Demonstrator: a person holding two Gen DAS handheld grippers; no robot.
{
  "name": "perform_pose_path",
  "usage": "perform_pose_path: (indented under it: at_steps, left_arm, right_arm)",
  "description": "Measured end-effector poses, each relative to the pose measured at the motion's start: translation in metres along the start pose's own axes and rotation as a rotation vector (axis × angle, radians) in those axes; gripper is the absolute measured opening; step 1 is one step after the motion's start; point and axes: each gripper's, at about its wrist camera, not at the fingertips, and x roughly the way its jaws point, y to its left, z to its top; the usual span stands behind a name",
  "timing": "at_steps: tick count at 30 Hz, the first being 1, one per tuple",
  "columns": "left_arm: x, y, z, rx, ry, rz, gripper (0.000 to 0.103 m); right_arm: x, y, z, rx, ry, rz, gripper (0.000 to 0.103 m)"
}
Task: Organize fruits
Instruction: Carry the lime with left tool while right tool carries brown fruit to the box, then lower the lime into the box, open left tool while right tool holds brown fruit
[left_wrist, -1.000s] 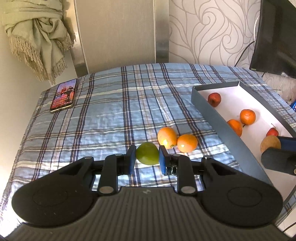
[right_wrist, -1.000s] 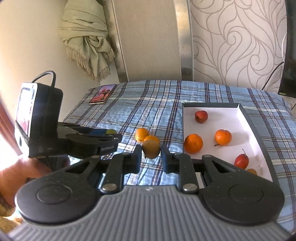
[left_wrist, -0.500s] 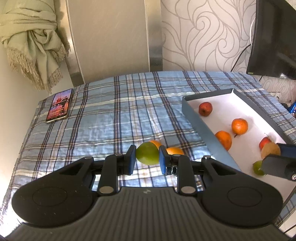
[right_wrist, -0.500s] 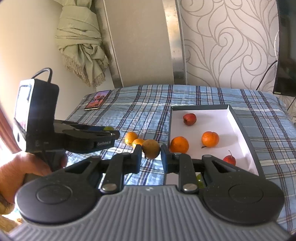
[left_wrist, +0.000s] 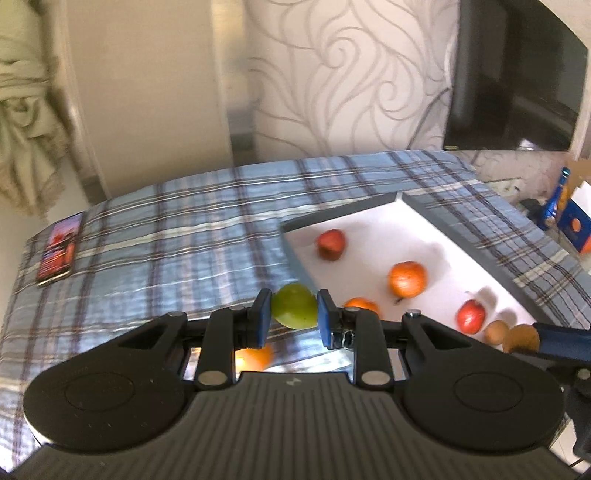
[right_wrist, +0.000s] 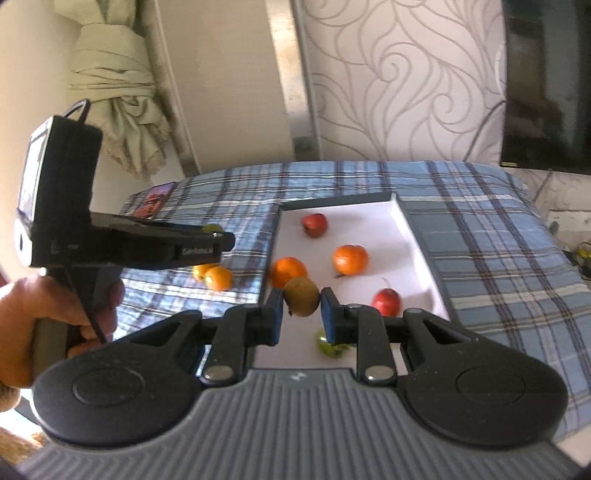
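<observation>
No writing can be read clearly. A green fruit (left_wrist: 294, 305) is clamped in the left gripper (left_wrist: 291, 317) above the tray's (left_wrist: 461, 229) near-left edge; a brown kiwi (right_wrist: 301, 297) is gripped by the right gripper (right_wrist: 300, 314) over the tray. A plaid blue cloth (left_wrist: 177, 236) covers the surface; swirl-patterned wallpaper (right_wrist: 406, 81) stands behind.

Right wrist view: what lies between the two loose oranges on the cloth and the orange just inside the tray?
In the right wrist view, between the loose oranges and the tray orange lie only plaid cloth and the tray's dark left wall.
</observation>
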Motion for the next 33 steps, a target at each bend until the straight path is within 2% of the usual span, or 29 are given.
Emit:
perform_pose_path:
  at_steps: [11,20,33]
  left_arm:
    - [0.038,-0.043,0.016,0.067,0.017,-0.12,0.03]
    - [0.072,-0.06,0.02,0.088,0.046,-0.157,0.03]
    - [0.074,-0.067,0.025,0.103,0.033,-0.199,0.034]
  right_arm:
    - [-0.007,-0.018,-0.006,0.035,0.017,-0.09,0.025]
    - [-0.015,-0.026,-0.014,0.075,0.036,-0.164,0.025]
    - [-0.021,-0.029,-0.018,0.103,0.041,-0.218,0.025]
